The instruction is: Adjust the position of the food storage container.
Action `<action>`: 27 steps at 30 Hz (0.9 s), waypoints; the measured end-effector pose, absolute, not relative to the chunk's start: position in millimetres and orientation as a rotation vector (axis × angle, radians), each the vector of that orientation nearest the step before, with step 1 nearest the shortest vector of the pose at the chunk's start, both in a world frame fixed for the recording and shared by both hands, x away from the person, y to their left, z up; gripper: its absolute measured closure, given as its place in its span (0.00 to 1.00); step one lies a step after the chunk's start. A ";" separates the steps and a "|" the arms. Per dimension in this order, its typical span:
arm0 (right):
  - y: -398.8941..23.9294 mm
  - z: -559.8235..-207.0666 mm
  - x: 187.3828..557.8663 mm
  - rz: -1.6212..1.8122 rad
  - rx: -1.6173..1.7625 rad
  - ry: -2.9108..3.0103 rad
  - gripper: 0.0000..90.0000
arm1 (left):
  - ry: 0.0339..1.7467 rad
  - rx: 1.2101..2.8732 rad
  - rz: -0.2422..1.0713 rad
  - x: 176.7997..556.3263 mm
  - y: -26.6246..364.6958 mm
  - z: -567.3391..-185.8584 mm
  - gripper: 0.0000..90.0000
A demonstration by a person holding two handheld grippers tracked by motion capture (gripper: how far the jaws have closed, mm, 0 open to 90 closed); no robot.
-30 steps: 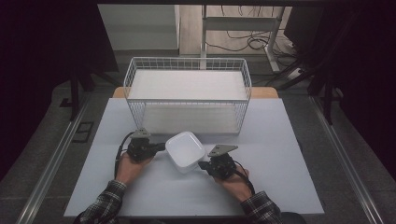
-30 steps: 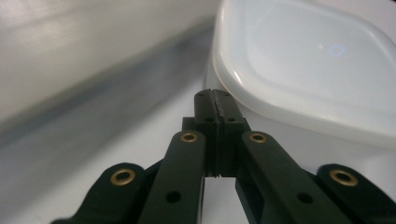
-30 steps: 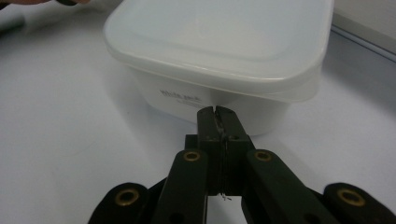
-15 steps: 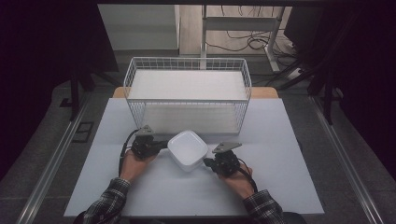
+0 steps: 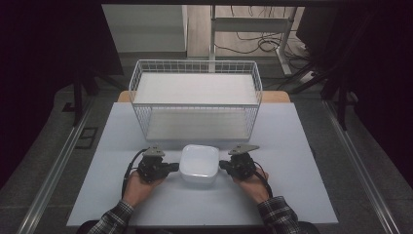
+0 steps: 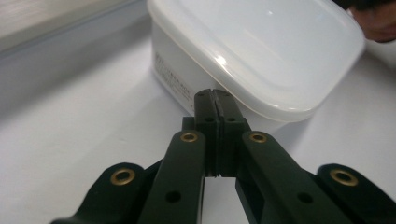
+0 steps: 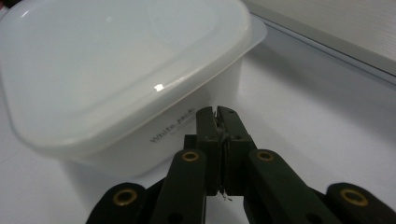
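A white lidded plastic container (image 5: 198, 165) is sitting on the pale table (image 5: 302, 161), just in front of a white wire basket (image 5: 195, 100). The left gripper (image 5: 171, 167) is pressing its tips against the container's left wall, its jaws shut tight together with nothing between them. The right gripper (image 5: 223, 165) is doing the same on the opposite wall, jaws also pinched fully together and empty. In the left gripper view, the tips (image 6: 212, 100) are sitting under the lid's overhang, so the contact itself is hard to make out. Small print on the container (image 7: 175, 126) is showing in the right gripper view, cut off by the jaws.
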State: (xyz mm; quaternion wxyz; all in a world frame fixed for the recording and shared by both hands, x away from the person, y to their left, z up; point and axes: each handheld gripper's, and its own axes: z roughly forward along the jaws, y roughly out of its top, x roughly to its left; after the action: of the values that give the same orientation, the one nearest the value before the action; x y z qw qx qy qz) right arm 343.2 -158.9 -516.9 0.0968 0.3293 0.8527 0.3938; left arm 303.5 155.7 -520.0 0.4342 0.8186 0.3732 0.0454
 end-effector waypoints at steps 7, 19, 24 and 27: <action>-159.2 -516.8 342.5 1.157 0.978 2.519 0.98 | 0.933 2.049 0.166 293.9 149.1 -520.6 1.00; -176.8 -500.9 329.1 1.146 0.921 2.429 0.82 | 0.972 2.014 0.296 284.9 172.3 -512.6 0.69; -190.5 -494.2 318.0 1.155 0.899 2.420 0.63 | 0.973 1.996 0.317 274.3 176.6 -513.2 0.40; -193.2 -494.1 314.2 1.146 0.894 2.421 0.55 | 0.977 1.998 0.320 271.3 178.6 -515.4 0.30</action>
State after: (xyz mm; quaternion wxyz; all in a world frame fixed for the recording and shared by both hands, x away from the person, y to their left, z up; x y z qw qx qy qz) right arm 314.2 -193.2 -494.1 0.1583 0.3126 0.8466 0.4007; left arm 271.3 178.6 -515.4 0.4325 0.8016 0.3921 0.1285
